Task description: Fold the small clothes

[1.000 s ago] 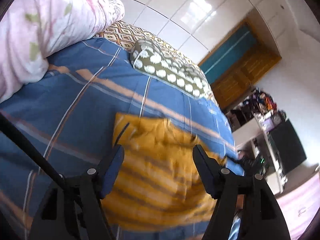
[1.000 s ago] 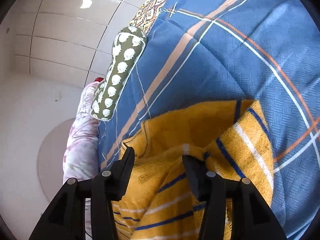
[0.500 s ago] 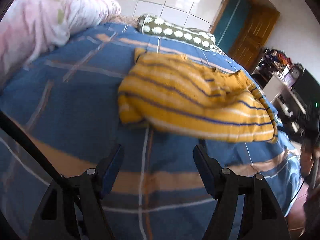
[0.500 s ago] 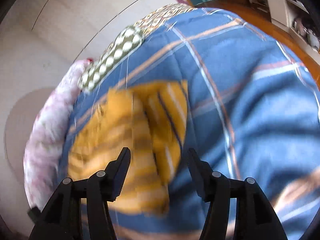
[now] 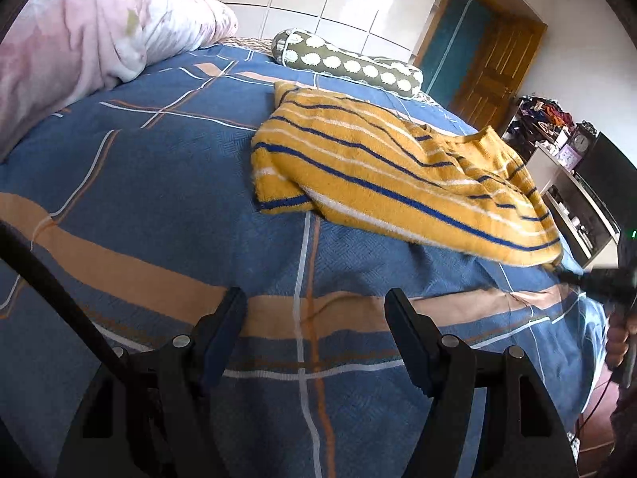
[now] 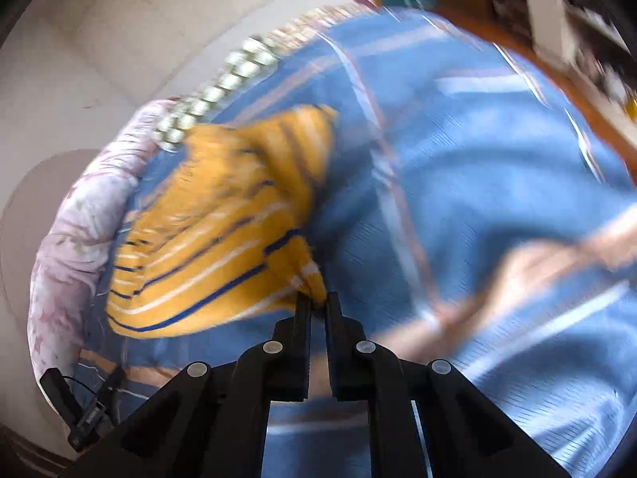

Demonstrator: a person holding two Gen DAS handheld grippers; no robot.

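Garment: yellow knit top [image 5: 402, 175] w/ blue & white stripes, lying on bed [image 5: 151, 183] (blue plaid cover), roughly mid-bed, short of the spotted bolster [image 5: 350, 65] at the far side. Pink quilt [image 5: 91, 36] bunched at the far left corner, well apart from garment. Top is rumpled, partly doubled over itself; near-left edge shows a thick rolled layer. Not yet a tidy fold.

Right gripper [image 6: 314, 302]: jaws clamped together on a corner of the yellow knit top [image 6: 207, 239]; a pinch of fabric bunches up just ahead of the tips. Right wrist view is motion-blurred, so exact amount of cloth caught can't be told. In the left wrist view the same gripper [image 5: 569, 275] shows at the right edge, meeting the garment's near-right corner.

Left gripper [image 5: 314, 326]: jaws spread wide, nothing between them, over bare bedcover, near side of garment, not touching it.

Handling, judged: soft, limp, light knit; no stiffness, will drape & sag from a single pinch point. Thick terry-like texture should grip well, low slip risk; not fragile, though loops could snag. Best hold: hem corners or edge ends, one per gripper, so the cloth stays spread. Left gripper's likely point: near-left rolled corner.

Writing/brands: none legible on garment or bedding. Items on far shelf too small to read.
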